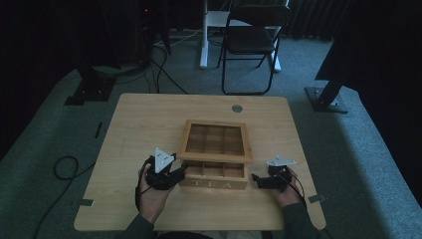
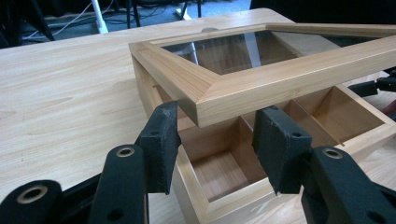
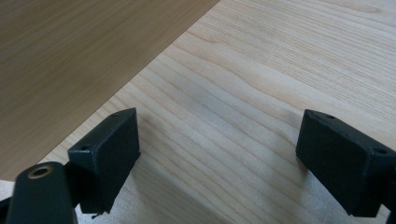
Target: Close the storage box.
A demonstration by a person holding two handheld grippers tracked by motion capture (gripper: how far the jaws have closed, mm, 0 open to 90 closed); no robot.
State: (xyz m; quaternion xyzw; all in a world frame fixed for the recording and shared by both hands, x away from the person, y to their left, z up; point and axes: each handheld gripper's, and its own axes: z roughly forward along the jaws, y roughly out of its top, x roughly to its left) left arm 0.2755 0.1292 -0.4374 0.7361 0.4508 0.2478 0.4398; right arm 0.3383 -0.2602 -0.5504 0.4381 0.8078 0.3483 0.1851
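Note:
A wooden tea box [image 1: 213,183] marked TEA stands at the table's front middle, and its compartments [image 2: 219,172] are empty. Its glass-paned lid [image 1: 215,158] is tilted up at the front. My left gripper [image 1: 181,172] is at the lid's front left corner. In the left gripper view the lid corner [image 2: 205,100] sits between and just above the pads [image 2: 161,140] of the left gripper [image 2: 217,140]. The jaws stand apart and do not pinch it. My right gripper [image 1: 255,178] lies beside the box's right front corner. Its jaws [image 3: 217,144] are open over bare wood, with the box wall [image 3: 70,56] close by.
The wooden table [image 1: 149,129] has a round grommet [image 1: 237,108] behind the box. On the floor beyond stand a folding chair [image 1: 251,35] and black stand bases [image 1: 326,97]. A cable [image 1: 64,167] loops on the carpet to the left.

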